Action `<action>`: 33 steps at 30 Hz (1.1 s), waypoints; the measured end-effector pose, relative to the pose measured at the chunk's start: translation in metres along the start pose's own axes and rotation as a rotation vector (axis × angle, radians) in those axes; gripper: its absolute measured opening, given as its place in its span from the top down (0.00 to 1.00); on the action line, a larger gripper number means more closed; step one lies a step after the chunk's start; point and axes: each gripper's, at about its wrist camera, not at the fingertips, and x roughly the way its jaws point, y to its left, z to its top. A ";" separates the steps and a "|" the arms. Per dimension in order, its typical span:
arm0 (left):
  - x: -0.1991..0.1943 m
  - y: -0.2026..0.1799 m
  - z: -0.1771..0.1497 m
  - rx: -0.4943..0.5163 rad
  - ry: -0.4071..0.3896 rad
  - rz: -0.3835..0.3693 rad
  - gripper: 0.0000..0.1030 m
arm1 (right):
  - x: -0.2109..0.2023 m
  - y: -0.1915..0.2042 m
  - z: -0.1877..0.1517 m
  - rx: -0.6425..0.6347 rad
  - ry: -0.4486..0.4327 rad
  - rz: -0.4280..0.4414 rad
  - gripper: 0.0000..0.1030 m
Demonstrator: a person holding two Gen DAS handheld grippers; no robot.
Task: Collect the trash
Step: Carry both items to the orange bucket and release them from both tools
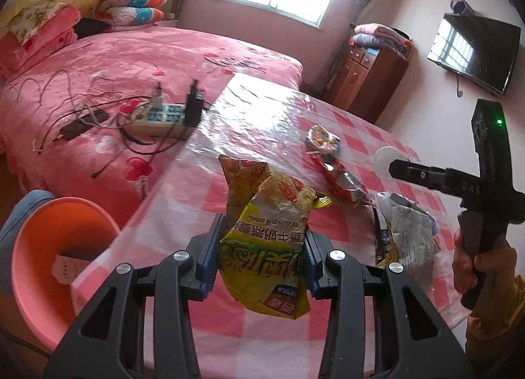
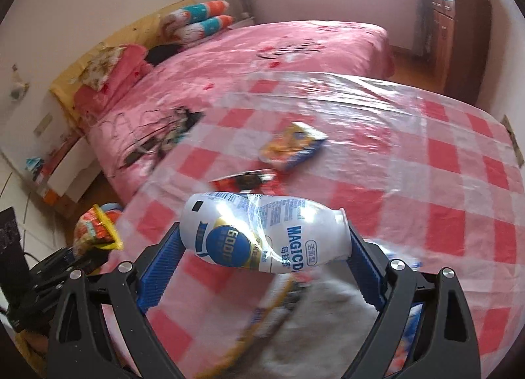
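Roughly, left to right across the frames:
Basin: orange basin (image 1: 62, 247), lower left of left wrist view, beside the counter (image 1: 203, 201) edge; probably the trash bin, a paper scrap already inside.
Left gripper (image 1: 261, 247): fingers pinching yellow snack wrapper (image 1: 265, 231), lifted clear of the counter, likely for carrying to the basin.
Wrapper look: crumpled, empty, printed text upside down.
Remaining trash: red wrapper (image 1: 338, 175), crushed white bag (image 1: 410, 234), right of centre on the counter.
Right gripper (image 2: 265, 247): fingers clamping white drink bottle (image 2: 262, 234) end to end, sideways, above the counter.
Bottle look: dented, label wrinkled.

Blurred wrappers (image 2: 292, 145) beyond bottle (image 2: 262, 234)
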 end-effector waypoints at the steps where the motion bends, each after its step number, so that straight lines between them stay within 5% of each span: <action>1: -0.005 0.005 -0.001 -0.008 -0.007 0.008 0.58 | 0.001 0.013 -0.001 -0.015 0.002 0.019 0.11; 15: -0.064 0.106 -0.018 -0.179 -0.094 0.165 0.58 | 0.041 0.166 -0.015 -0.218 0.084 0.248 0.11; 29: -0.061 0.222 -0.057 -0.473 -0.083 0.298 0.57 | 0.124 0.282 -0.032 -0.417 0.194 0.341 0.11; 33: -0.055 0.240 -0.068 -0.556 -0.089 0.293 0.37 | 0.152 0.291 -0.037 -0.403 0.221 0.355 0.09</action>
